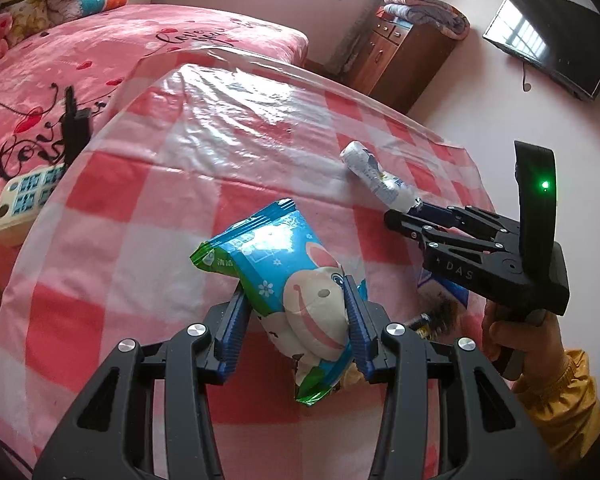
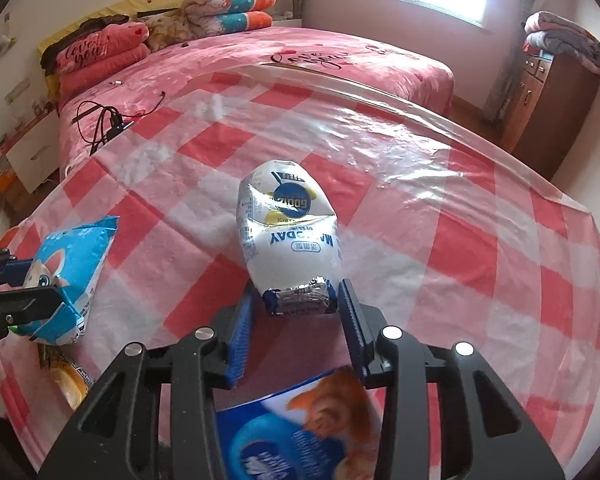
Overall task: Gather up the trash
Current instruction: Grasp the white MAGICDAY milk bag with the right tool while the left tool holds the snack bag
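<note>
While bottle (image 2: pixel 288 236) end sits between right claw (image 2: pixel 298 312).

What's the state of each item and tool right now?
left tool: shut on blue snack packet, lifted off table.
right tool: closed on foil end of white pouch, which lies crumpled on checked tablecloth.
blue cat packet: under right tool, untouched.

Both wrist cameras close above checked tablecloth (image 1: pixel 140 184), angled down toward bed (image 2: pixel 300 52); shared.
</note>
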